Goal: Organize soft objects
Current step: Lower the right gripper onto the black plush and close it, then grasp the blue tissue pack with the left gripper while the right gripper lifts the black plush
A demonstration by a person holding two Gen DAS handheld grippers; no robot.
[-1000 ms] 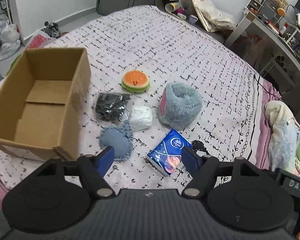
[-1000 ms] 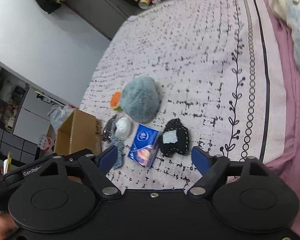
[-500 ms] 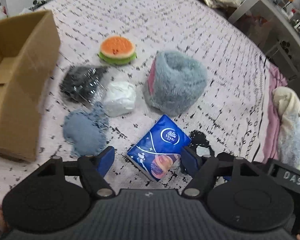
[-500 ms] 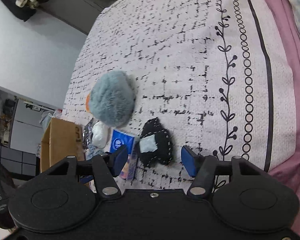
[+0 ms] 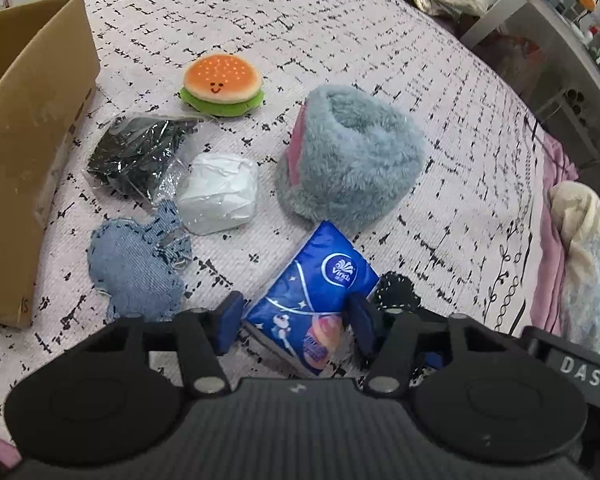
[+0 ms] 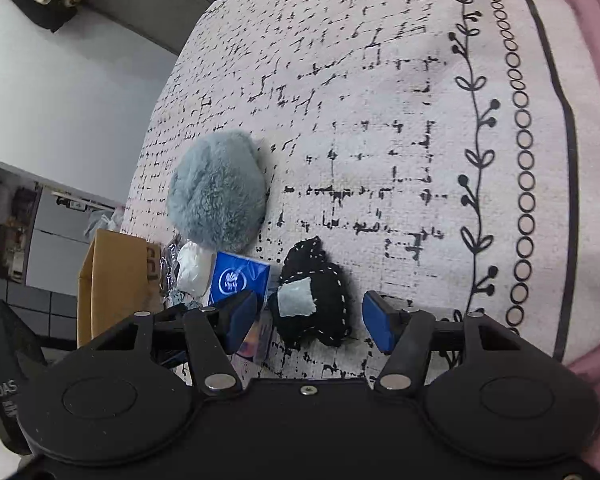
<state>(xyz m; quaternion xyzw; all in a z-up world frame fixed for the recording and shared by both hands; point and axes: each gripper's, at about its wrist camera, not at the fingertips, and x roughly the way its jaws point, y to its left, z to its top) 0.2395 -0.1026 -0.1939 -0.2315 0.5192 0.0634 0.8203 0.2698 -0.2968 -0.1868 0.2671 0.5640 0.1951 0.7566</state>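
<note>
Soft items lie on the patterned bed cover. In the left wrist view my left gripper [image 5: 294,322] is open, its jaws on either side of the near end of a blue tissue pack [image 5: 312,296]. Beyond it lie a denim pouch [image 5: 134,268], a white wrapped bundle [image 5: 220,194], a black bundle in clear plastic [image 5: 138,154], a burger plush [image 5: 222,84] and a fluffy grey-blue slipper [image 5: 352,160]. In the right wrist view my right gripper [image 6: 310,322] is open around a black stitched pouch with a grey patch [image 6: 312,306]. The tissue pack [image 6: 240,282] lies just left of it.
An open cardboard box [image 5: 28,128] stands at the left of the bed, also in the right wrist view [image 6: 114,280]. A rolled blanket [image 5: 584,264] lies at the bed's right edge. A desk with clutter [image 5: 560,12] stands beyond.
Both grippers have moved down and forward. The left one now straddles the tissue pack, the right one straddles the black pouch. Both sets of jaws have narrowed a little.
</note>
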